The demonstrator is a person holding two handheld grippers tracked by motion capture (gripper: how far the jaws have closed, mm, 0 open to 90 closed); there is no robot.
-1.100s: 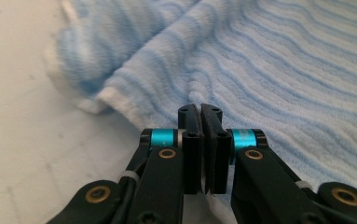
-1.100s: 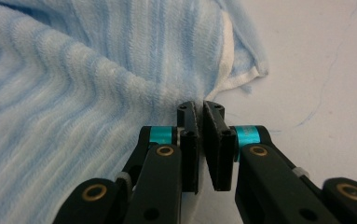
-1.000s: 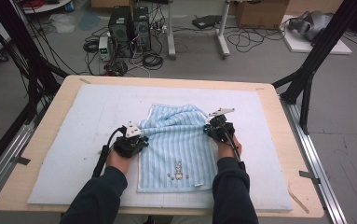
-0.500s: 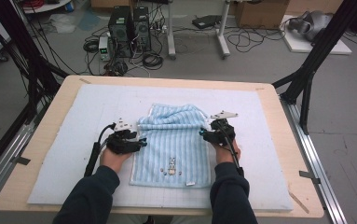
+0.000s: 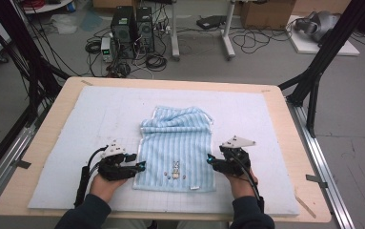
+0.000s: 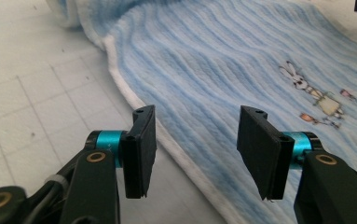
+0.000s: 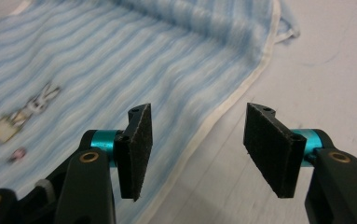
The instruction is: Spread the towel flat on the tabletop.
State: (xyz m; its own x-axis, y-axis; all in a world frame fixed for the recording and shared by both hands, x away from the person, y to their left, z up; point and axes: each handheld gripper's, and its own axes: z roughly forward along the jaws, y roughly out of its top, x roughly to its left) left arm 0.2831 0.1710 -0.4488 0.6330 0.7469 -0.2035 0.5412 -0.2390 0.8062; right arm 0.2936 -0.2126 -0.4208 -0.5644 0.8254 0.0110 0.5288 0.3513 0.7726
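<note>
High view: the blue striped towel (image 5: 176, 148) lies on the white mat (image 5: 65, 143) that covers the wooden table (image 5: 285, 119), between the two grippers. Compared with a second ago, the towel is longer toward the person: its near hem, with the small rabbit print (image 5: 174, 168), now lies flat close to the near edge of the mat, where before the cloth was bunched between the clamped grippers. The far end is still rumpled. The left gripper (image 5: 139, 167) and the right gripper (image 5: 209, 160) have both come back toward the person and now sit just beside the towel's two near corners, one on each side. Their jaws have just been opening. This reads as a release after a pull; the spread-out step looks done for the near half, while the far half still wants smoothing.

Left gripper view: the left gripper (image 6: 192, 144) stands with jaws spread, nothing pinched. The white hem of the towel (image 6: 241, 60) runs beneath the gap, apart from both pads.

Right gripper view: the right gripper (image 7: 197, 144) is likewise spread and empty. The towel (image 7: 120, 60) edge passes under the gap, untouched.

Containers: no container stands on the table; the mat bears the towel alone.
</note>
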